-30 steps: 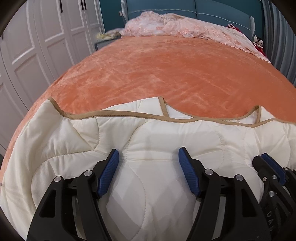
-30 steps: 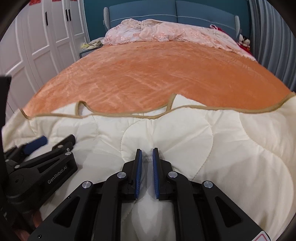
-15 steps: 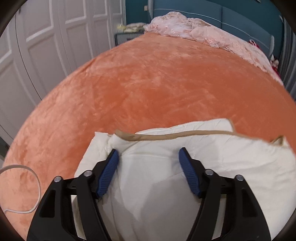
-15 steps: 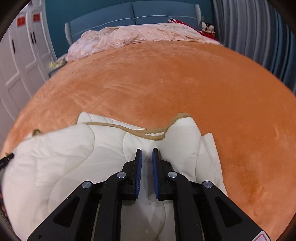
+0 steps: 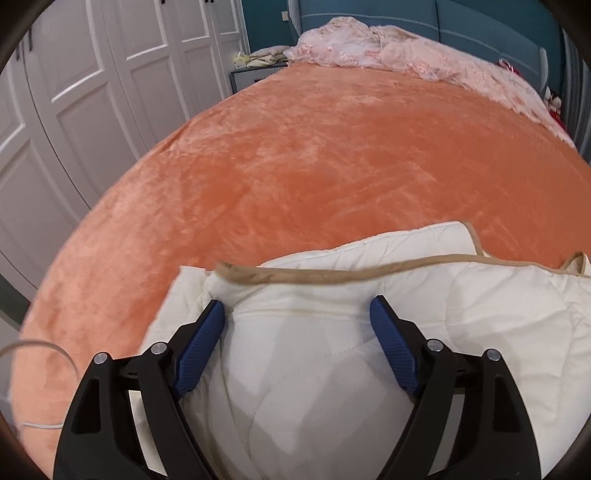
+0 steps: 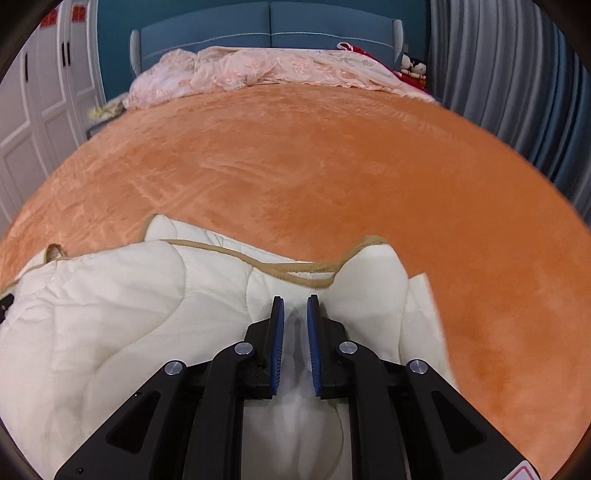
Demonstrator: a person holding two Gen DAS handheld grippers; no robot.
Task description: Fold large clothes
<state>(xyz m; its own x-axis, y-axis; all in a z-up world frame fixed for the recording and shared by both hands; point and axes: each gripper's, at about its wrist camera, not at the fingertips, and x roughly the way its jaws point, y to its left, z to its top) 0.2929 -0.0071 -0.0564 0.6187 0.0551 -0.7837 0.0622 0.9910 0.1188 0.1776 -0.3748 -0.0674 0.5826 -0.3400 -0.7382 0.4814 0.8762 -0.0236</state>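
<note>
Quilted cream comforter (image 5: pixel 369 350) with tan piping (image 5: pixel 332 275) sits bunched in layers at the near edge of the orange bedspread (image 5: pixel 332 166), 6 o'clock in both wrist views; far half of the bed bare apart from a pink lace cover (image 6: pixel 258 70) at 12 o'clock by the blue headboard (image 6: pixel 269 33).

Left gripper (image 5: pixel 297 323) has its jaws spread wide over the fabric, holding nothing; right gripper (image 6: pixel 295 317) jaws nearly together with a narrow gap; we can't tell if any fabric is pinched in there, we read a shadow and no clear fold.

Risks as we judge them:
- right side holding little or nothing; a lift would leave that corner behind and skew the fold;
- stacked layers at 11 o'clock of the left gripper; closing blind may grab one layer only, or all, and drag the pile;
- plush bedspread may grip the comforter; sliding could bunch it further;
- white cable (image 5: pixel 33 347) at 9 o'clock in the left view; a leftward sweep could snag it.
</note>
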